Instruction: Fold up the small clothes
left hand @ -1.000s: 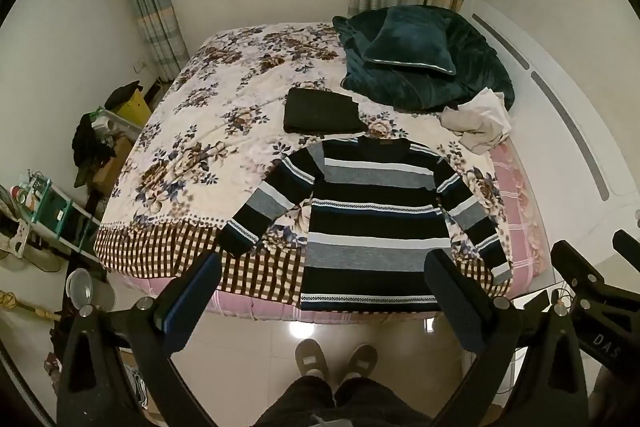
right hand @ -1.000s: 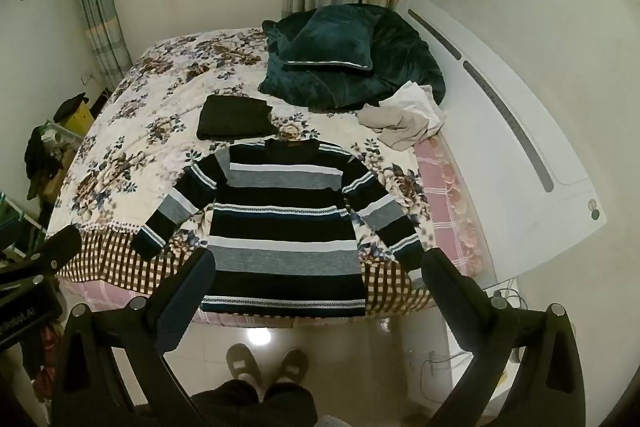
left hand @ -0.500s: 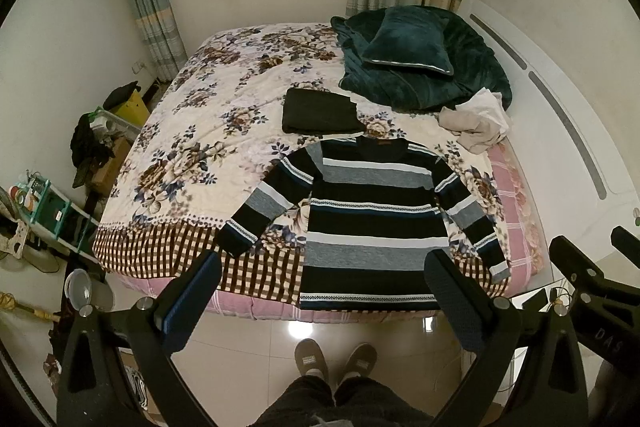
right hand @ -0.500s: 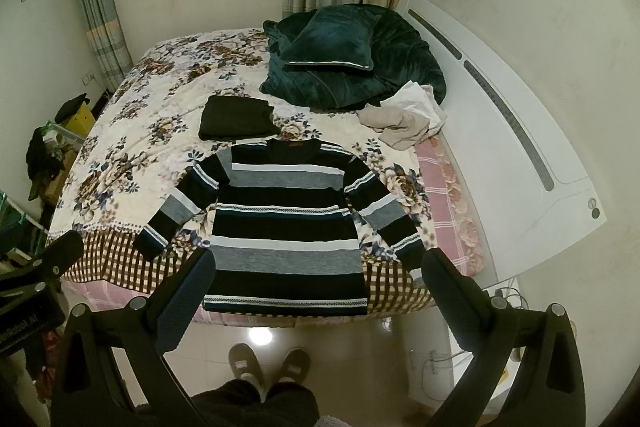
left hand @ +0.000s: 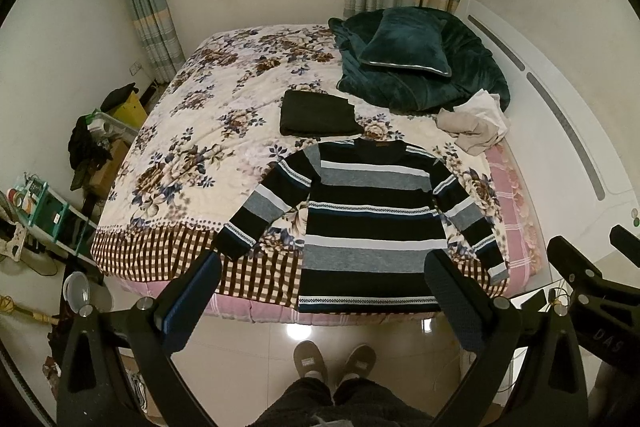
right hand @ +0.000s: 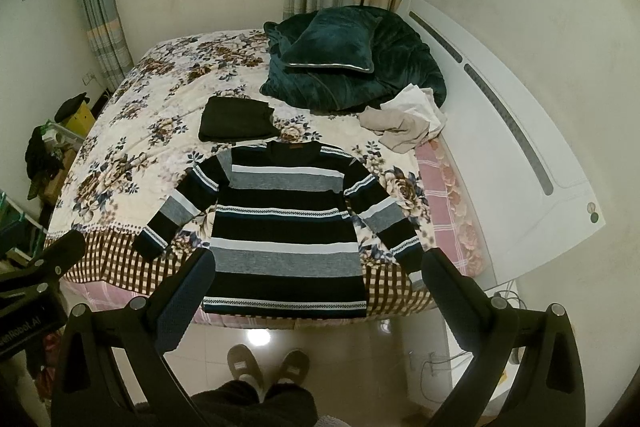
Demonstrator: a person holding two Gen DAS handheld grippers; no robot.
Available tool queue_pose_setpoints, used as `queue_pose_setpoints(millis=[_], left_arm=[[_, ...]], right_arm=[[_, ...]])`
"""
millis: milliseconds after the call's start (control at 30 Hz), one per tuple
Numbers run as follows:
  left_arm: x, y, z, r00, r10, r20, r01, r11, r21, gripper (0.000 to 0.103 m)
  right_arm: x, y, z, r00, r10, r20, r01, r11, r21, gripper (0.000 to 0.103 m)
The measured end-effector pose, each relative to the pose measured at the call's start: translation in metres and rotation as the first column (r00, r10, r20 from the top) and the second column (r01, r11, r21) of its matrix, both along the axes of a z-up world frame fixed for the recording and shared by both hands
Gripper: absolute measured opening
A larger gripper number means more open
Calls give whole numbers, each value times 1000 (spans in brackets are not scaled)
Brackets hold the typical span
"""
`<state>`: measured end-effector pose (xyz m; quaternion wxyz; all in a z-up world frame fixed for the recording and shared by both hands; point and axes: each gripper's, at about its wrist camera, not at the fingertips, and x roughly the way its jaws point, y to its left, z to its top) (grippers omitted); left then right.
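A black, grey and white striped sweater [left hand: 372,223] lies flat, face up, at the near edge of the bed, sleeves spread, hem toward me; it also shows in the right wrist view [right hand: 286,227]. A folded dark garment [left hand: 318,113] lies just beyond its collar, also in the right wrist view [right hand: 236,119]. A crumpled pale garment [left hand: 474,123] sits right of it. My left gripper [left hand: 322,287] is open and empty, held above the floor before the hem. My right gripper [right hand: 316,285] is open and empty, likewise short of the hem.
The floral bed [left hand: 208,131] has a dark green blanket and pillow [left hand: 408,63] at its far right and a white headboard [right hand: 500,131] on the right. Shelves and clutter [left hand: 48,199] stand at left. My slippered feet [left hand: 334,363] are on the tiled floor.
Both grippers have drifted only slightly; the sweater sits a touch higher in the views. Nothing was grasped or moved.
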<state>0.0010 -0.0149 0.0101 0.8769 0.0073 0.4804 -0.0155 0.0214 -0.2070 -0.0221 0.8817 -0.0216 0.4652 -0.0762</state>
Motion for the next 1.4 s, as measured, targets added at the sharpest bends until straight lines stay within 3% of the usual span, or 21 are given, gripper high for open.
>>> queue_pose_setpoints(millis=[1400], left_arm=[[7, -18, 2, 1000, -8, 4, 8, 1000, -8, 103]], right_arm=[[-2, 1, -7, 1000, -4, -1, 4, 1000, -7, 103]])
